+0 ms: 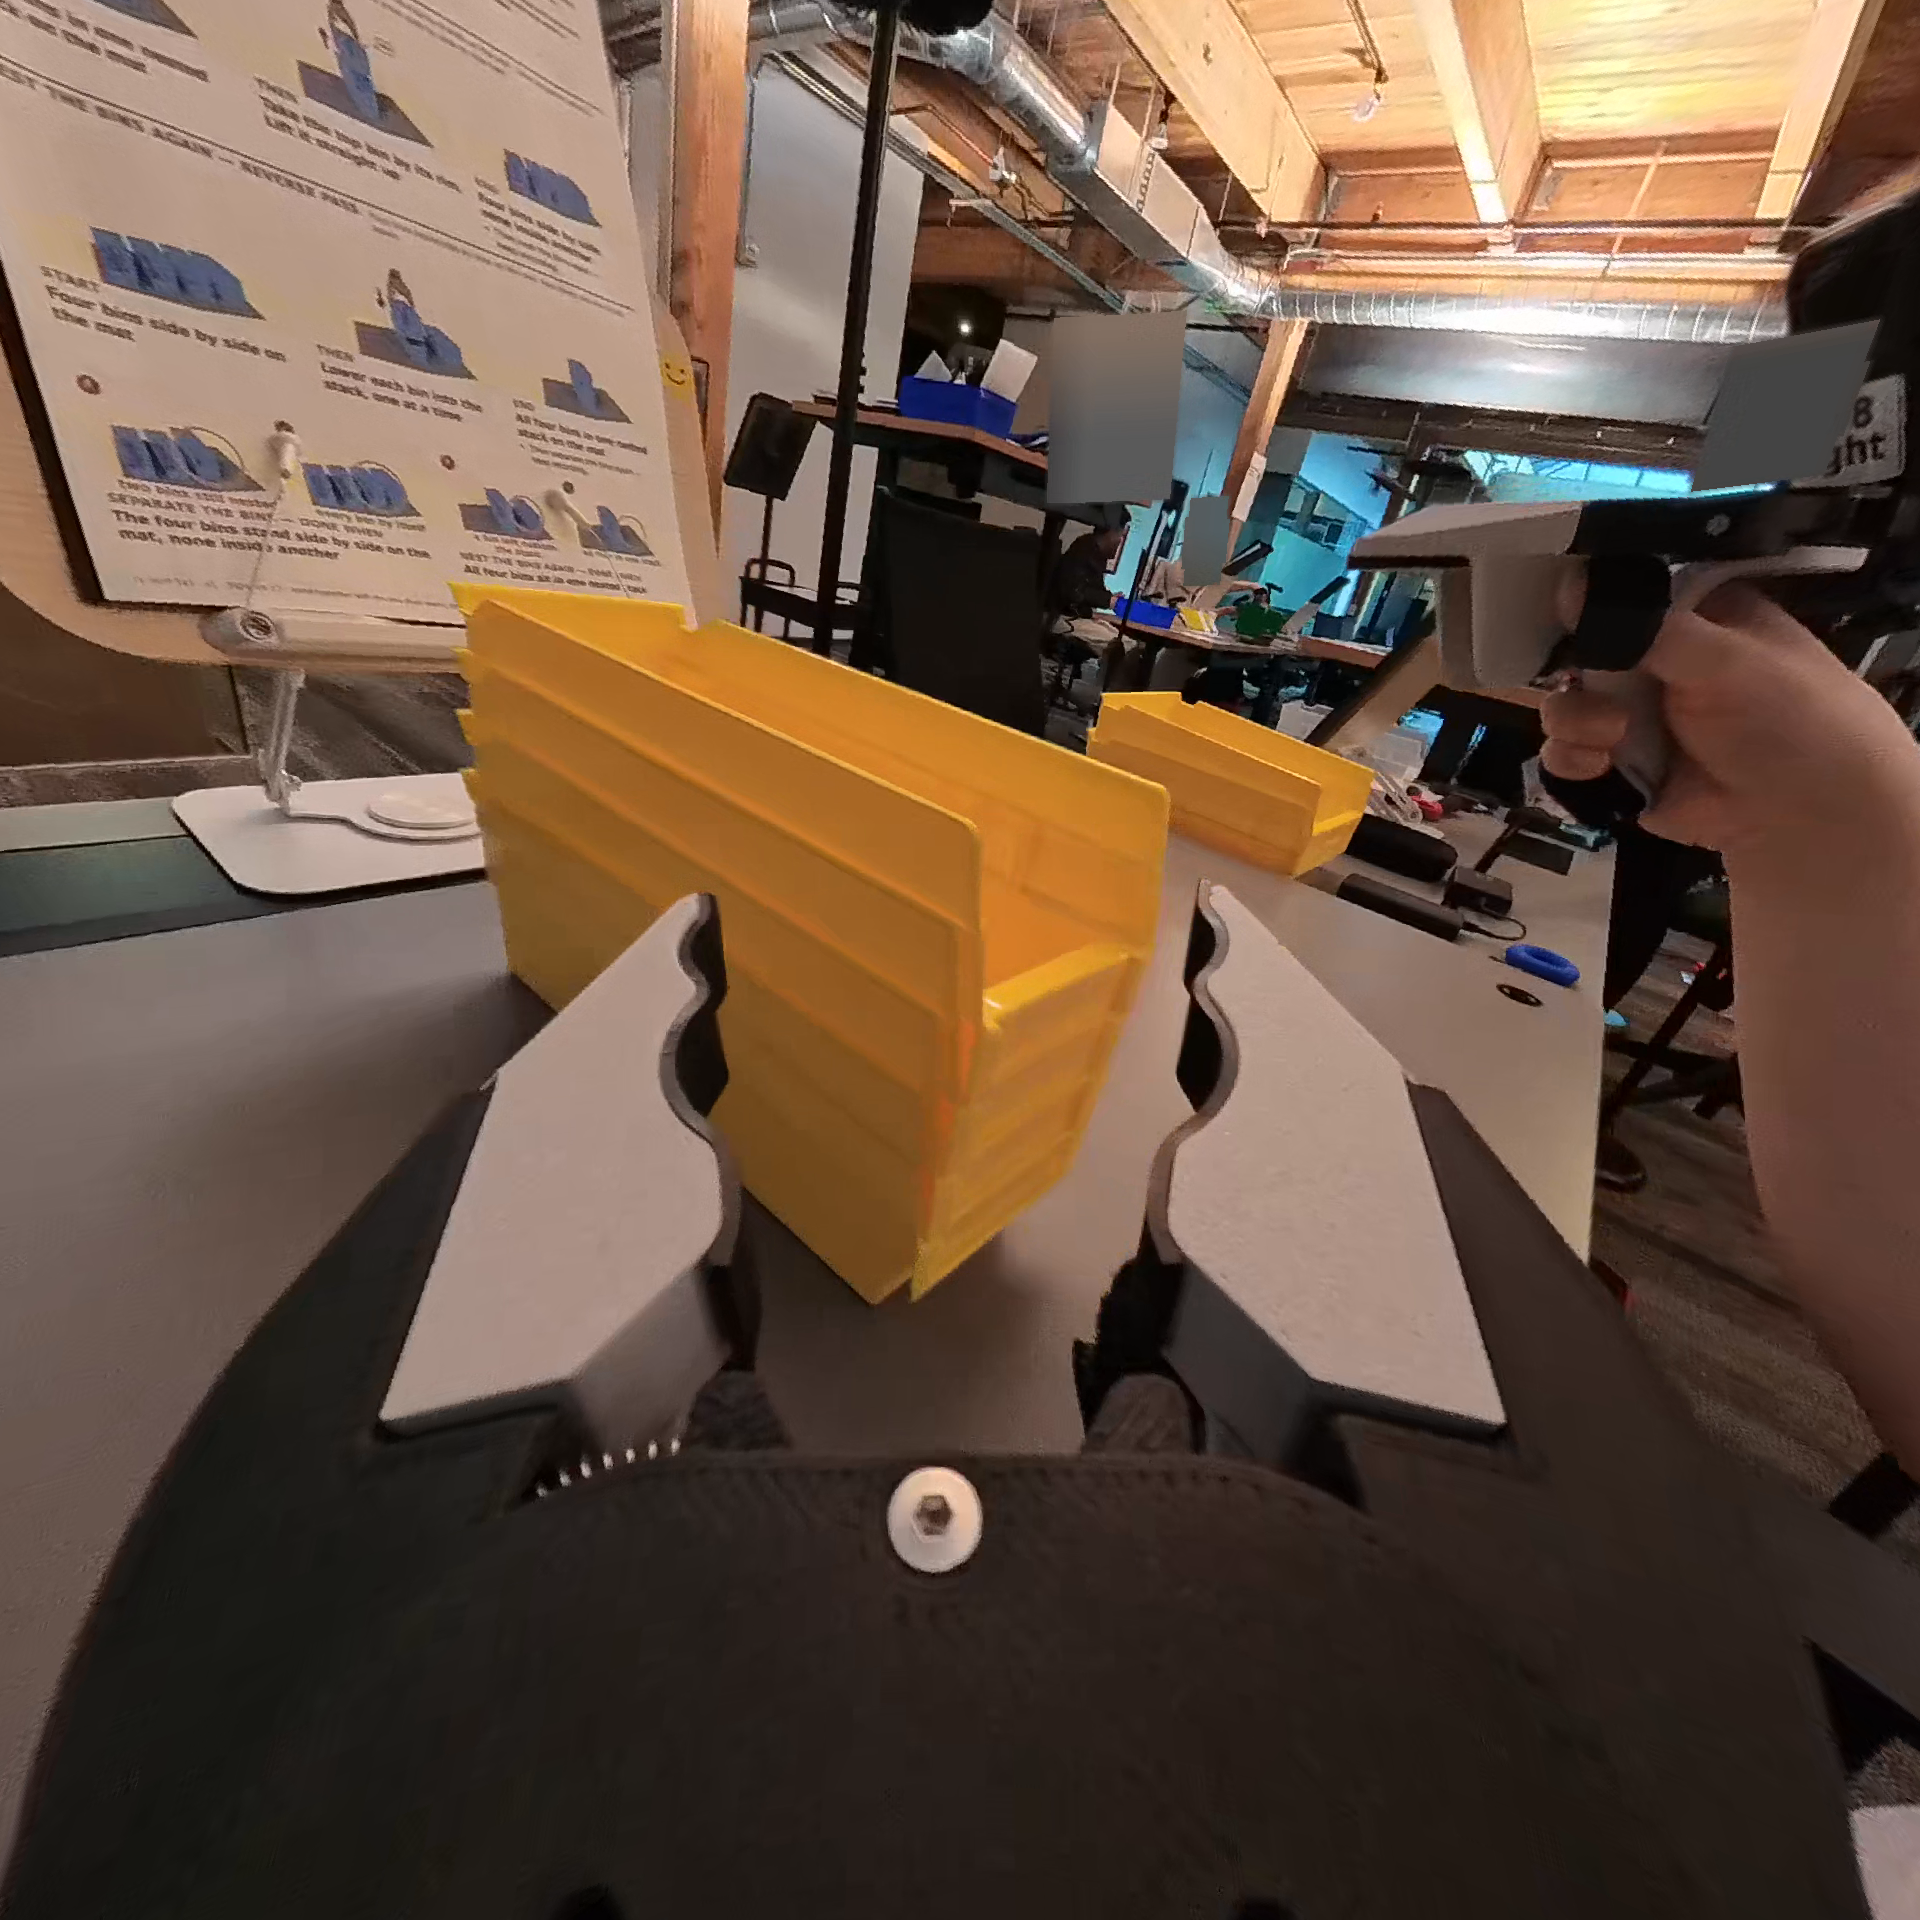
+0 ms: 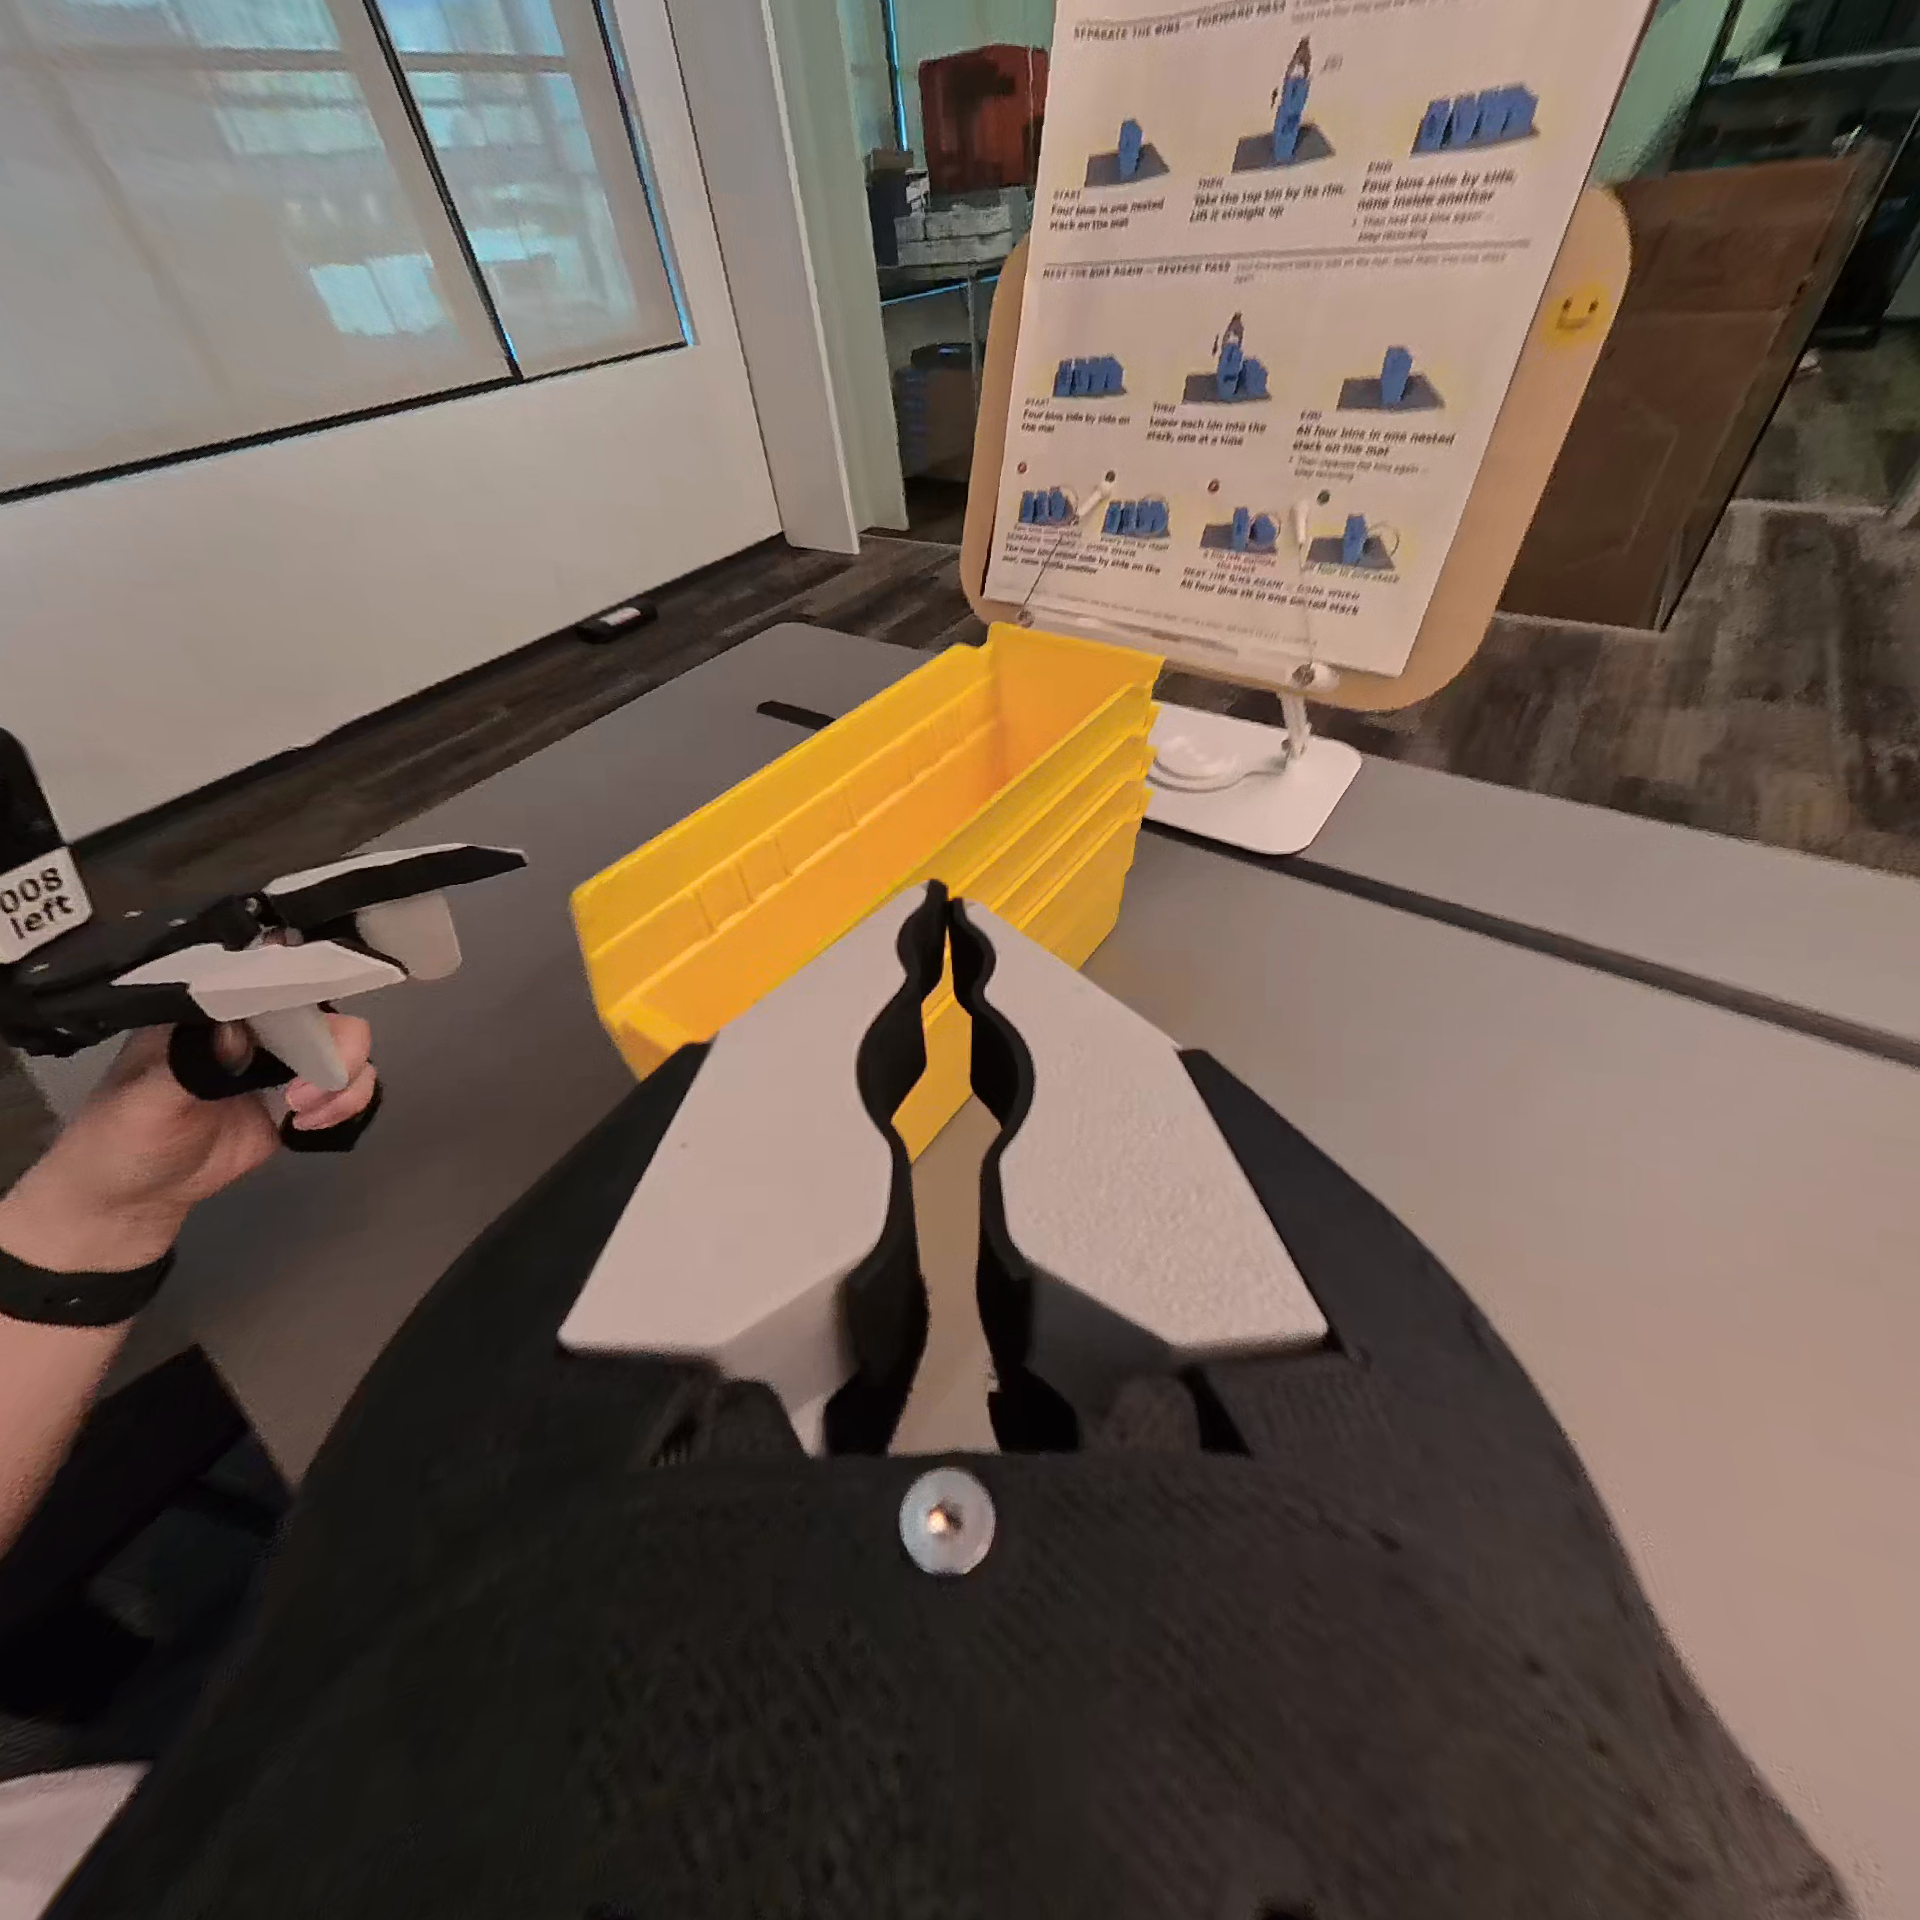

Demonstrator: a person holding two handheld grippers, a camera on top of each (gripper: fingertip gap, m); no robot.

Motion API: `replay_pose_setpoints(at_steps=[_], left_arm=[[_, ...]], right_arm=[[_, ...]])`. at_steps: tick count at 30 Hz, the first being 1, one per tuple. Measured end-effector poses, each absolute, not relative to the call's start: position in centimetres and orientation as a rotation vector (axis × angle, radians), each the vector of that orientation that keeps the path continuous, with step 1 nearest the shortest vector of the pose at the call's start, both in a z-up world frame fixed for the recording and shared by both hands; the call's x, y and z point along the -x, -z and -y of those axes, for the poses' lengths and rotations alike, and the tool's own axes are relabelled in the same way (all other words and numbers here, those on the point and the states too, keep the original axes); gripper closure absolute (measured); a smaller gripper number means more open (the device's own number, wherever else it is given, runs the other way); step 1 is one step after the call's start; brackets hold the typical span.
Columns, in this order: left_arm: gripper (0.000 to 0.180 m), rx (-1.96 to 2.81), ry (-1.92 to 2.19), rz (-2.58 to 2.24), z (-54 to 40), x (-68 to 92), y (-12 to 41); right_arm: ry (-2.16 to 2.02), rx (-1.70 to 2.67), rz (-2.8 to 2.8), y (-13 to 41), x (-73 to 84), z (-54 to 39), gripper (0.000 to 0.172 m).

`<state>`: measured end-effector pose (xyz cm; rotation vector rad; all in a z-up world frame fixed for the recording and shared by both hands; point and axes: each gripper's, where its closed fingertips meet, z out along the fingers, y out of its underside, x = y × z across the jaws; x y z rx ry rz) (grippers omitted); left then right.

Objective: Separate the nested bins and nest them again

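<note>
paper stand (image 2: 1247,769) at table's far edge, behind bin stack (image 1: 790,883) | left gripper (image 1: 956,997) spread, empty | right gripper (image 2: 948,925) pressed together, empty

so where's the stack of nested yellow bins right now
The stack of nested yellow bins stands on the grey table, ahead of both grippers in each wrist view, just in front of the white-based instruction sheet stand.

Grey table (image 2: 1455,1091), dark seam across far part. Directly on it: stack of nested yellow bins (image 2: 862,862), upright; white stand base (image 2: 1247,790) just beside stack's far end; single yellow bin (image 1: 1236,769) apart at far edge; blue ring (image 1: 1543,961) near edge.
</note>
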<state>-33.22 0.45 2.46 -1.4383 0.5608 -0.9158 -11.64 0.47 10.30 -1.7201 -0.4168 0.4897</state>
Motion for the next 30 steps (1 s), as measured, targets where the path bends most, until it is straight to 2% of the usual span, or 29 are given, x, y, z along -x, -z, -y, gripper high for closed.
replay_pose_setpoints(at_steps=[4, 9, 11, 17, 23, 30], left_arm=[[0.094, 1.424, 0.879, -0.539, 0.0, 33.5, -1.7], [0.094, 1.421, 0.793, -0.413, -2.6, 36.5, 1.0], [0.093, 1.453, 0.709, -0.346, -4.2, 38.3, 2.2], [0.094, 1.454, 0.503, -0.231, -6.2, 42.1, 2.4], [0.096, 1.469, 0.461, -0.241, -5.8, 42.3, 3.1], [0.095, 1.526, 0.488, -0.268, -6.2, 41.4, 4.1]], right_arm=[[-0.577, 1.783, 0.39, -10.0, 11.6, -0.4, 0.172], [-0.549, 1.967, 0.423, -11.4, 13.7, -2.4, 0.129], [-0.549, 2.067, 0.46, -11.7, 15.8, -3.4, 0.104], [-0.345, 2.29, 0.514, -11.2, 20.5, -8.3, 0.08], [-0.377, 2.403, 0.529, -9.7, 25.1, -10.3, 0.074], [-0.404, 2.362, 0.518, -9.0, 24.1, -10.9, 0.075]])
